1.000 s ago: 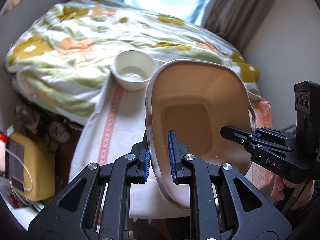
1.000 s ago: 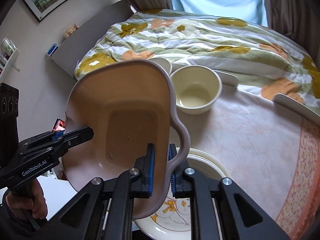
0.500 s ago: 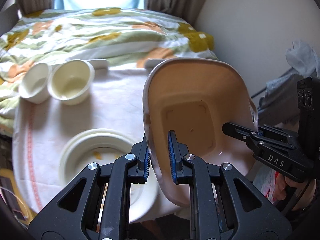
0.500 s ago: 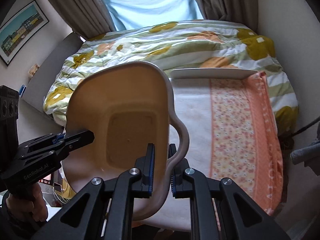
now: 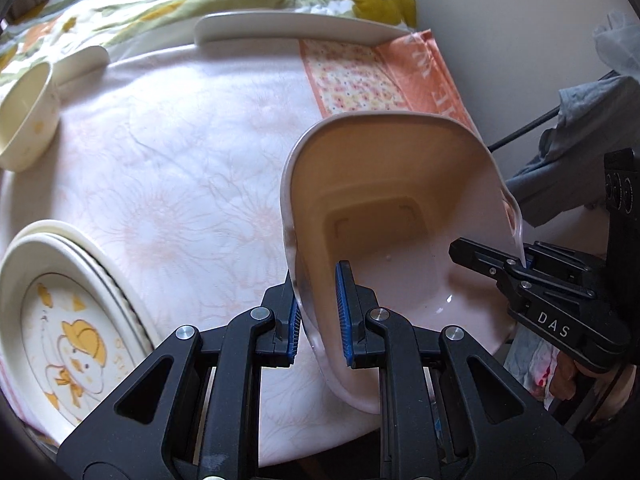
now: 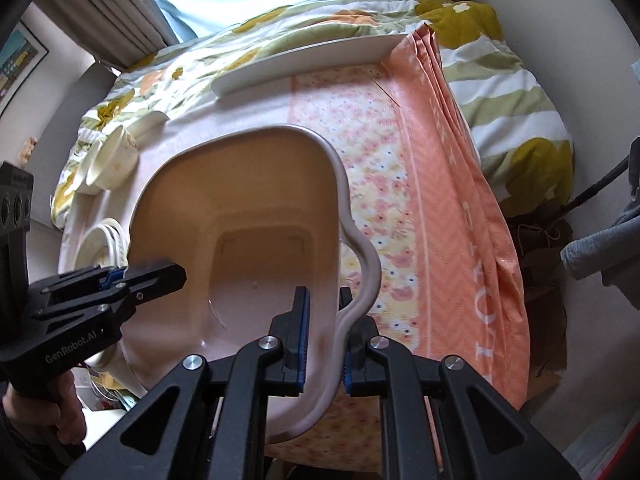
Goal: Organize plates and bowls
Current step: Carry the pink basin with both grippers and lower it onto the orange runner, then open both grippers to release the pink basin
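Note:
A large pinkish-beige plastic basin (image 5: 384, 208) (image 6: 256, 216) is held tilted above the right part of the table by both grippers. My left gripper (image 5: 320, 312) is shut on its left rim. My right gripper (image 6: 323, 338) is shut on its right rim, by the wavy handle. The right gripper also shows in the left wrist view (image 5: 516, 268), and the left gripper shows in the right wrist view (image 6: 132, 276). A stack of cream plates with a duck print (image 5: 60, 320) lies at the table's front left. Cream bowls (image 5: 24, 120) (image 6: 112, 158) stand at the back left.
The round table (image 5: 180, 168) has a pale floral cloth and an orange cloth (image 6: 448, 208) on its right side. A white tray edge (image 5: 288, 26) lies at the back. A flowered bed quilt (image 6: 500, 72) is behind. A wall and grey clothing (image 5: 592, 120) are to the right.
Both grippers have carried the basin rightward and lower over the table's right side. The views have swung from the bed and bowls to the orange cloth. The grip is unchanged.

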